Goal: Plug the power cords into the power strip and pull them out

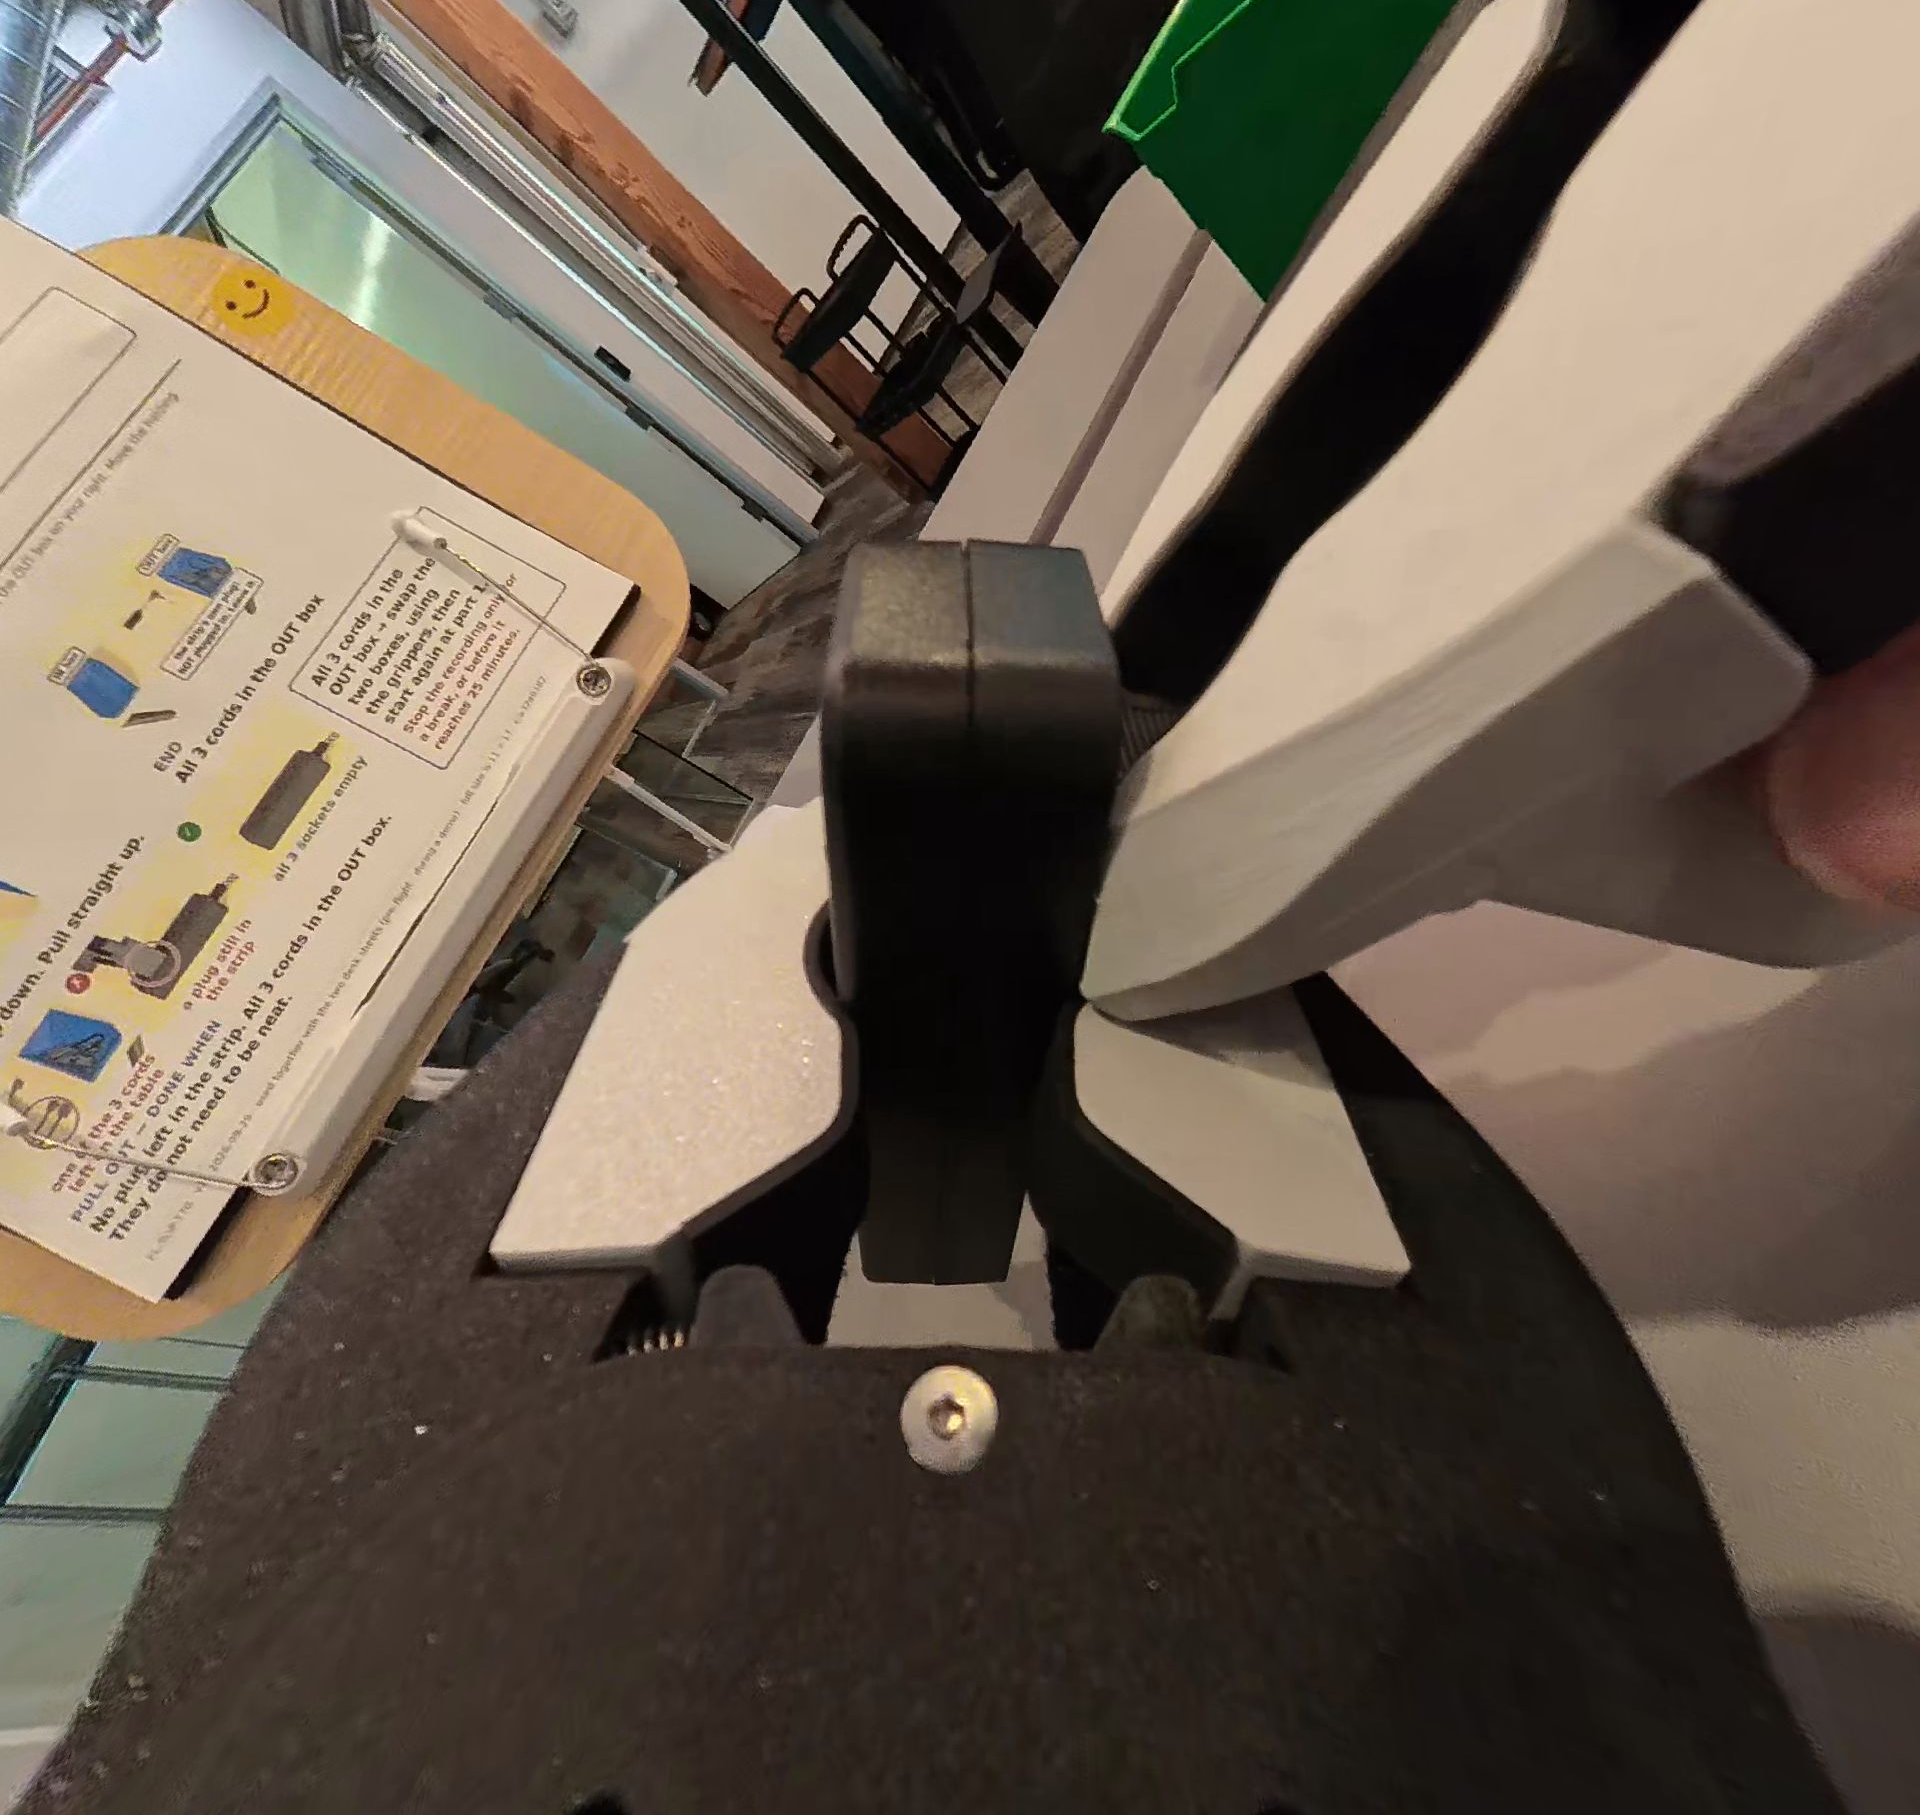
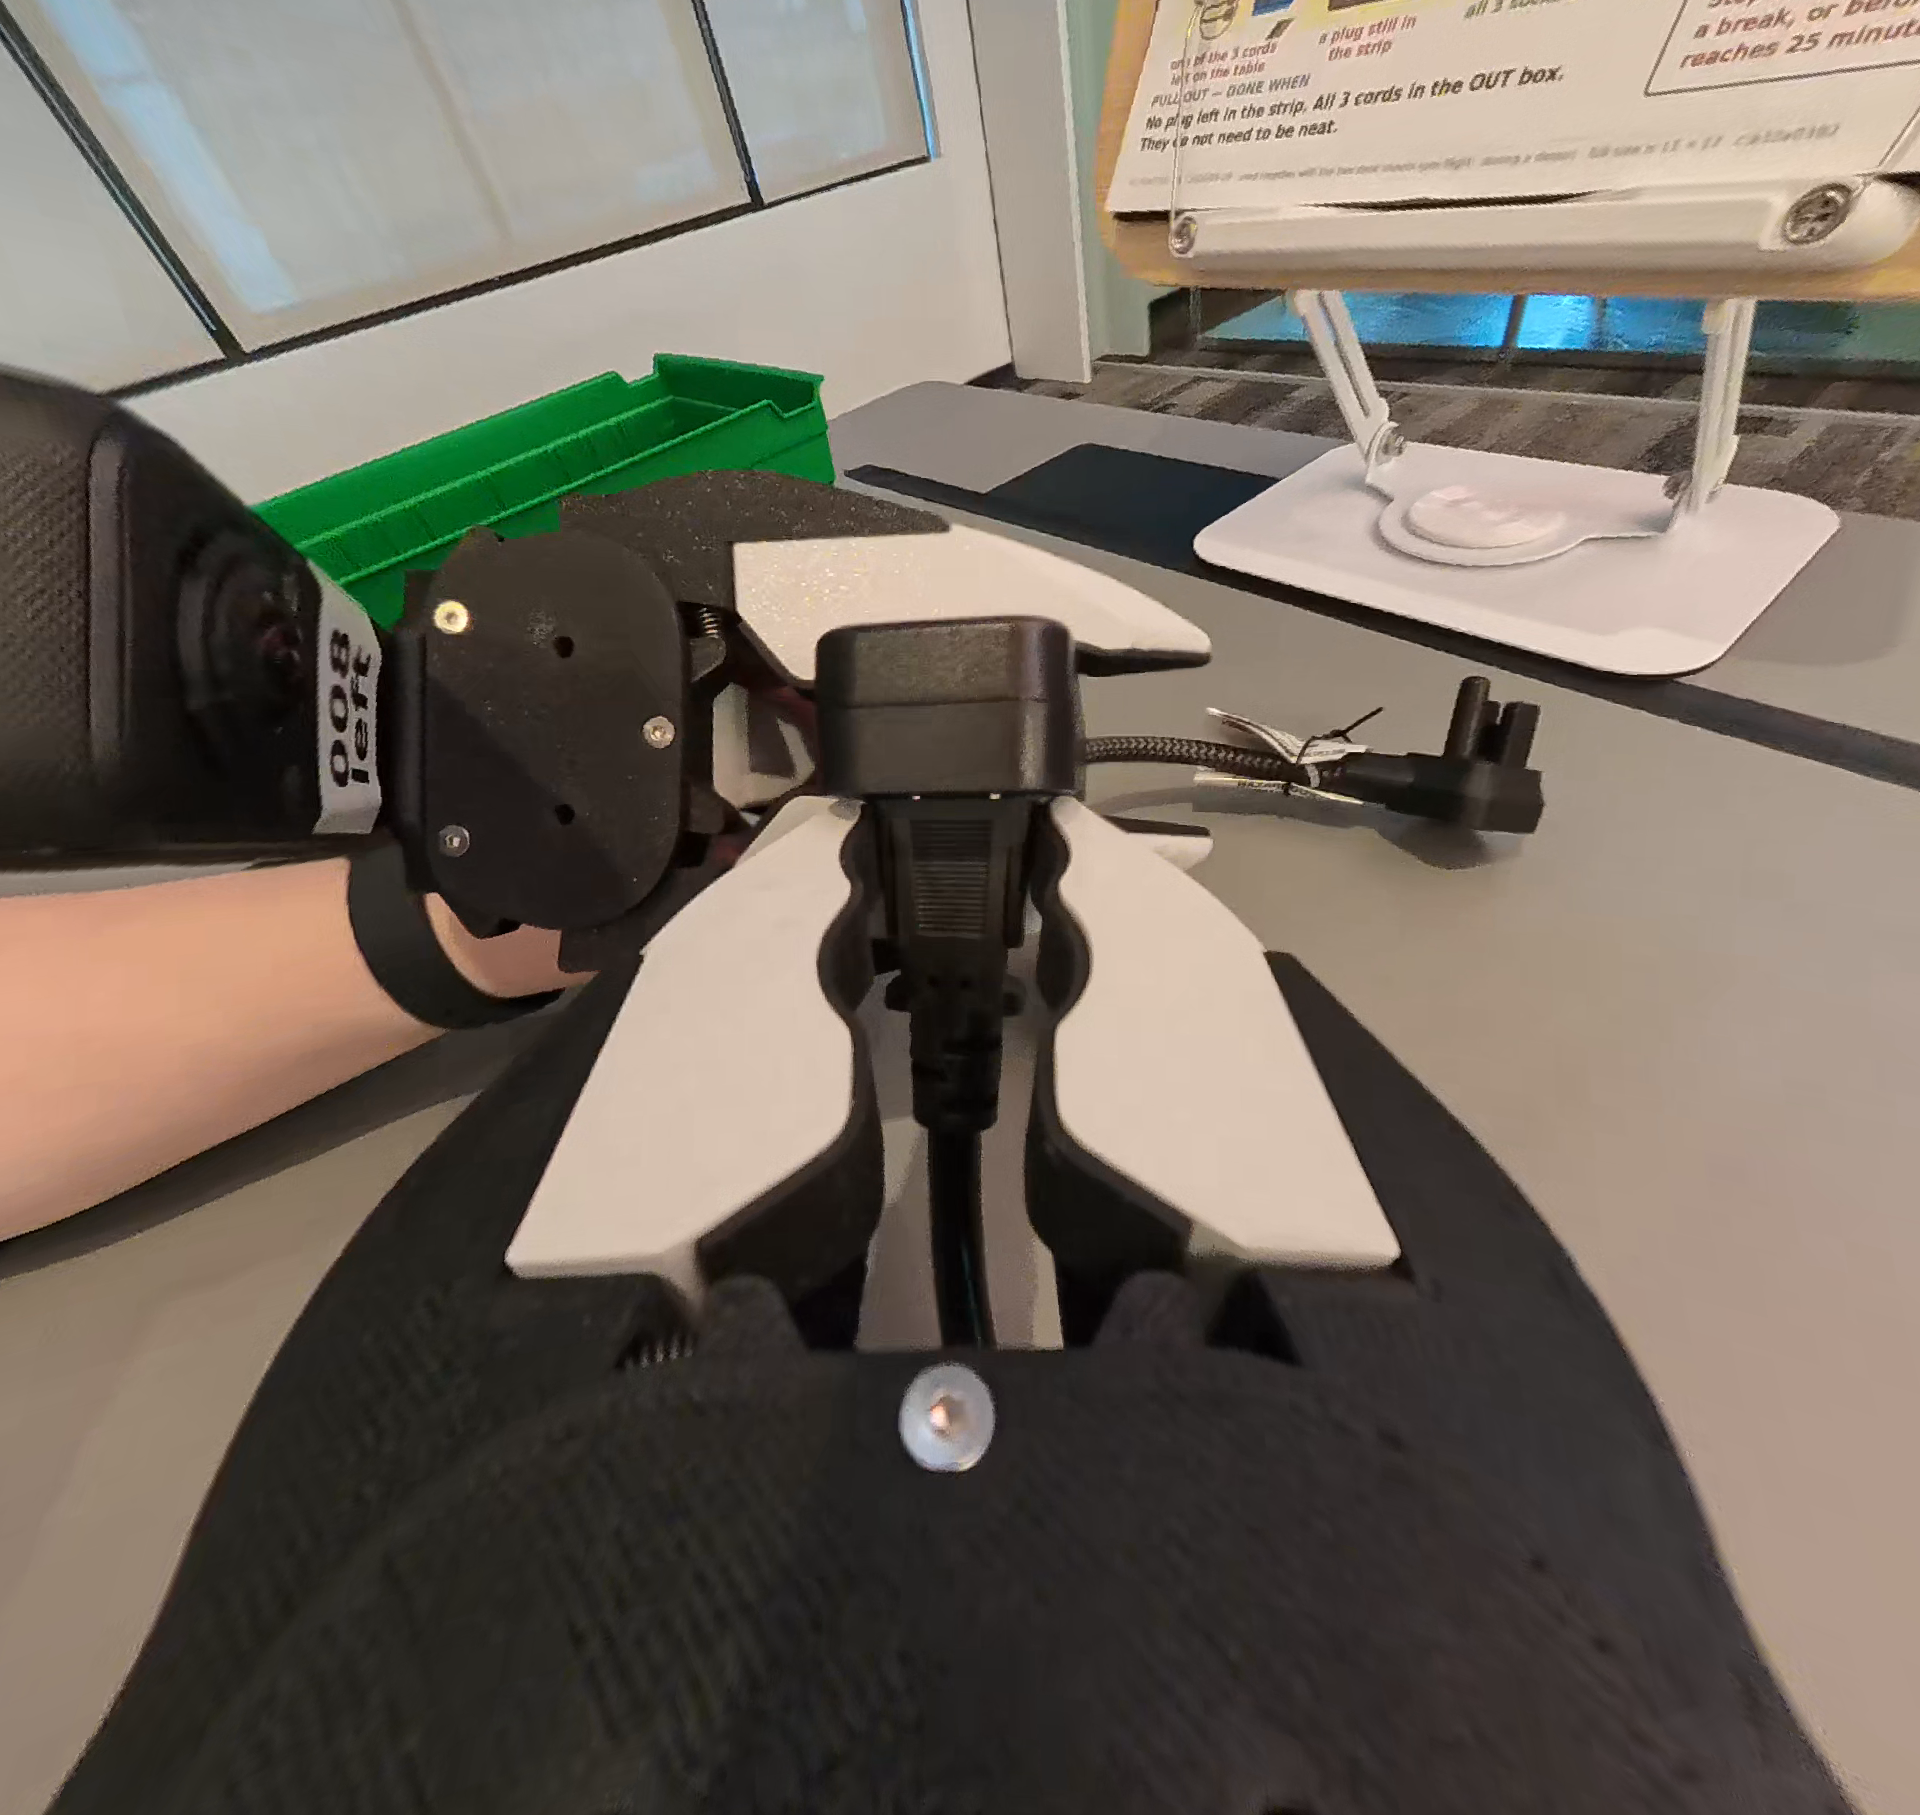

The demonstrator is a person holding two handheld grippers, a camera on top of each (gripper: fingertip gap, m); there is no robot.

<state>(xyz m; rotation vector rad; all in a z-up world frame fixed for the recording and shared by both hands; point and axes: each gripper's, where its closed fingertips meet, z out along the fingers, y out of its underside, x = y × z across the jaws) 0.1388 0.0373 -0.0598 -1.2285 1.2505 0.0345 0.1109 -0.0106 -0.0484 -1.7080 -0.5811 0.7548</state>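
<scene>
A small black power strip (image 2: pixel 940 705) is held above the grey table (image 2: pixel 1662 1038). My left gripper (image 1: pixel 961 934) is shut on it; the strip (image 1: pixel 966 726) fills the gap between its white fingers. In the right wrist view the left gripper's upper finger (image 2: pixel 935 581) reaches in from the left. My right gripper (image 2: pixel 951 851) is shut on a black plug (image 2: pixel 951 892). The plug's front meets the strip's near face, with a sliver of metal at the joint. Its cord runs back between my fingers. A right finger (image 1: pixel 1403 726) touches the strip's right side.
The strip's braided cord (image 2: pixel 1164 752) leads right to an angled black plug (image 2: pixel 1455 778) lying on the table. A green bin (image 2: pixel 582 477) stands behind the left gripper. A white stand (image 2: pixel 1507 539) holding an instruction sheet (image 1: pixel 260 726) is at the back right. The grippers' ends are close to 5 cm from one another.
</scene>
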